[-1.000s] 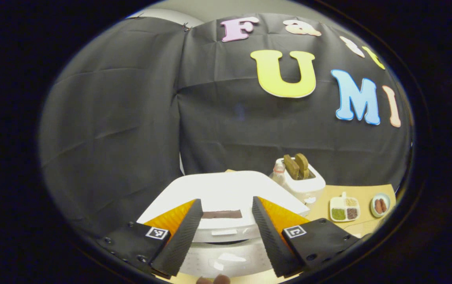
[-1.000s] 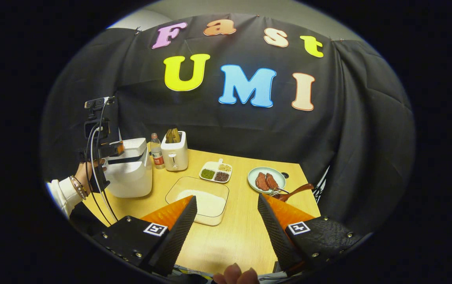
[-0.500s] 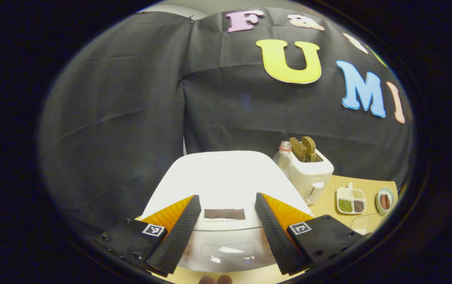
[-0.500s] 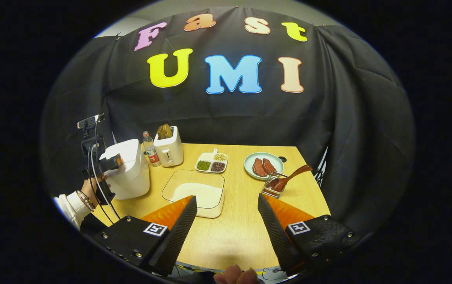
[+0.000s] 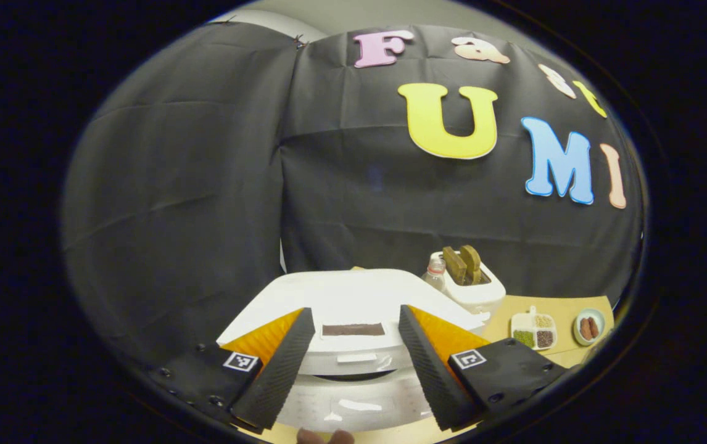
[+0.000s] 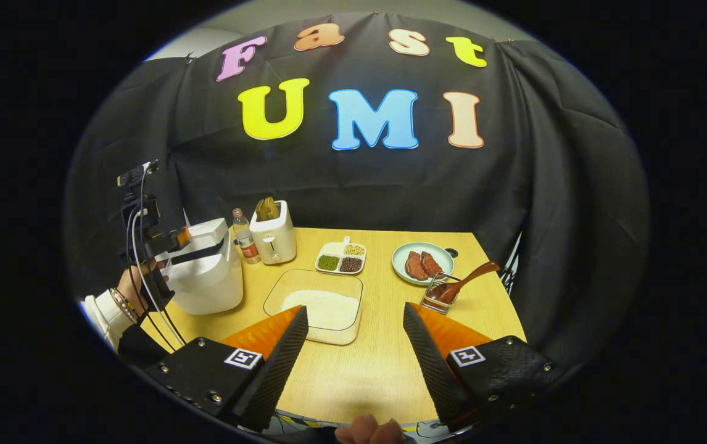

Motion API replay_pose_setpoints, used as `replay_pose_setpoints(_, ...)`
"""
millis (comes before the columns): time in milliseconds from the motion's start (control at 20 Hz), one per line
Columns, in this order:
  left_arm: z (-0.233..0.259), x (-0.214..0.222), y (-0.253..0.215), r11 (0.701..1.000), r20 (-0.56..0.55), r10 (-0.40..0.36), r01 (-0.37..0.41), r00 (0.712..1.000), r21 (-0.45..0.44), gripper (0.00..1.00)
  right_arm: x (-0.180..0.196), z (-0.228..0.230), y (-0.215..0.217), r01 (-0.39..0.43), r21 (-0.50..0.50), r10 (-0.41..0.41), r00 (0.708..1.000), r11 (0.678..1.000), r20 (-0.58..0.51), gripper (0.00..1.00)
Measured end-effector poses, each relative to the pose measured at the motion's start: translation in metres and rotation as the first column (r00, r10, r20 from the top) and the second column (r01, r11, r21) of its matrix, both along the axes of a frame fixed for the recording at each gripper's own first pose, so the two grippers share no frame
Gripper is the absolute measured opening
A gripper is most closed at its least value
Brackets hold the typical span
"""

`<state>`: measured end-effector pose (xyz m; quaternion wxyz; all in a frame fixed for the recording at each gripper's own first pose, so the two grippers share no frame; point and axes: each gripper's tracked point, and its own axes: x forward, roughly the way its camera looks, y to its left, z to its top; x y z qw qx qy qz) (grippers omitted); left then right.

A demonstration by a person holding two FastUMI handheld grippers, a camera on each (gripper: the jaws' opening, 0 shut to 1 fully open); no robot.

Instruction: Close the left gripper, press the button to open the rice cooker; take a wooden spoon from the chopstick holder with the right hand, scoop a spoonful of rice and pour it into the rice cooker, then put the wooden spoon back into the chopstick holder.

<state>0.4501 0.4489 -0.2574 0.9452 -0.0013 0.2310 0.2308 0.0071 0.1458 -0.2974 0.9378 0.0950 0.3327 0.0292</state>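
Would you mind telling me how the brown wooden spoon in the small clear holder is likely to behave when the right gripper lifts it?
The brown wooden spoon looks rigid, so it should not flex. It leans in the small clear holder, handle up to the right, so it may swing or drag the light-looking holder when pulled. Its smooth, rounded handle might twist between the fingers of the open right gripper.

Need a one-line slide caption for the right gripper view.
Open right tongs hover over the table, facing the rice tray and wooden spoon in its holder.
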Motion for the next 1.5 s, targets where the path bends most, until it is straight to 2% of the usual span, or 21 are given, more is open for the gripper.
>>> replay_pose_setpoints(100, -0.021, -0.012, -0.001, 1.0, -0.056, 0.002, -0.003, 0.998, -0.014, 0.98, -0.002, -0.002, 0.002, 0.004, 0.004, -0.004, 1.0, 1.0, -0.002, 0.95)
replay_pose_setpoints(200, -0.053, -0.026, -0.008, 0.996, -0.145, 0.013, -0.025, 0.989, -0.081, 0.99, -0.005, -0.004, 0.004, 0.005, 0.008, -0.005, 1.0, 1.0, -0.008, 0.95)
replay_pose_setpoints(250, -0.038, -0.022, -0.009, 0.999, -0.07, 0.005, -0.009, 0.998, -0.05, 0.98, -0.008, -0.005, 0.005, 0.005, 0.01, -0.005, 1.0, 1.0, -0.012, 0.95)
replay_pose_setpoints(300, -0.035, -0.017, -0.012, 0.998, -0.056, 0.005, -0.008, 0.998, -0.061, 0.98, -0.009, -0.006, 0.007, 0.004, 0.011, -0.004, 1.0, 1.0, -0.015, 0.95)
replay_pose_setpoints(450, -0.04, -0.024, -0.01, 0.999, -0.099, -0.026, 0.022, 0.995, -0.046, 0.99, -0.009, -0.003, 0.008, 0.009, 0.014, -0.008, 1.0, 1.0, -0.008, 0.95)
replay_pose_setpoints(750, -0.032, -0.03, -0.015, 0.998, -0.089, -0.01, 0.004, 0.996, -0.069, 0.98, -0.003, 0.006, -0.005, 0.031, -0.015, -0.031, 0.999, 0.999, 0.021, 0.95)
replay_pose_setpoints(950, 0.021, -0.046, -0.034, 0.999, -0.031, -0.043, 0.042, 0.999, -0.032, 0.96, 0.005, 0.018, -0.019, 0.052, -0.013, -0.051, 0.997, 0.999, 0.064, 0.95)
replay_pose_setpoints(1050, 0.059, -0.049, -0.064, 0.994, 0.031, -0.112, 0.113, 0.993, -0.014, 1.0, 0.016, 0.03, -0.033, 0.058, -0.028, -0.055, 0.992, 0.998, 0.115, 0.95)
replay_pose_setpoints(1100, 0.078, -0.06, -0.082, 0.989, 0.04, -0.147, 0.147, 0.988, 0.0, 0.95, 0.02, 0.035, -0.042, 0.064, -0.038, -0.058, 0.99, 0.997, 0.13, 0.95)
replay_pose_setpoints(1150, 0.098, -0.069, -0.1, 0.983, 0.06, -0.182, 0.181, 0.982, 0.014, 1.0, 0.023, 0.043, -0.053, 0.075, -0.029, -0.069, 0.985, 0.997, 0.157, 0.95)
replay_pose_setpoints(1200, 0.116, -0.079, -0.118, 0.978, 0.081, -0.208, 0.207, 0.975, 0.02, 0.95, 0.028, 0.053, -0.062, 0.087, -0.015, -0.083, 0.979, 0.996, 0.184, 0.95)
replay_pose_setpoints(1300, 0.156, -0.094, -0.156, 0.968, 0.134, -0.25, 0.25, 0.959, 0.02, 0.98, 0.033, 0.072, -0.086, 0.111, 0.004, -0.109, 0.968, 0.994, 0.226, 0.95)
replay_pose_setpoints(1450, 0.211, -0.109, -0.218, 0.952, 0.224, -0.299, 0.307, 0.927, 0.001, 0.94, 0.037, 0.102, -0.124, 0.133, 0.024, -0.134, 0.947, 0.991, 0.292, 0.95)
replay_pose_setpoints(1500, 0.228, -0.114, -0.236, 0.947, 0.248, -0.312, 0.322, 0.917, 0.001, 0.97, 0.036, 0.111, -0.137, 0.136, 0.022, -0.136, 0.94, 0.99, 0.314, 0.95)
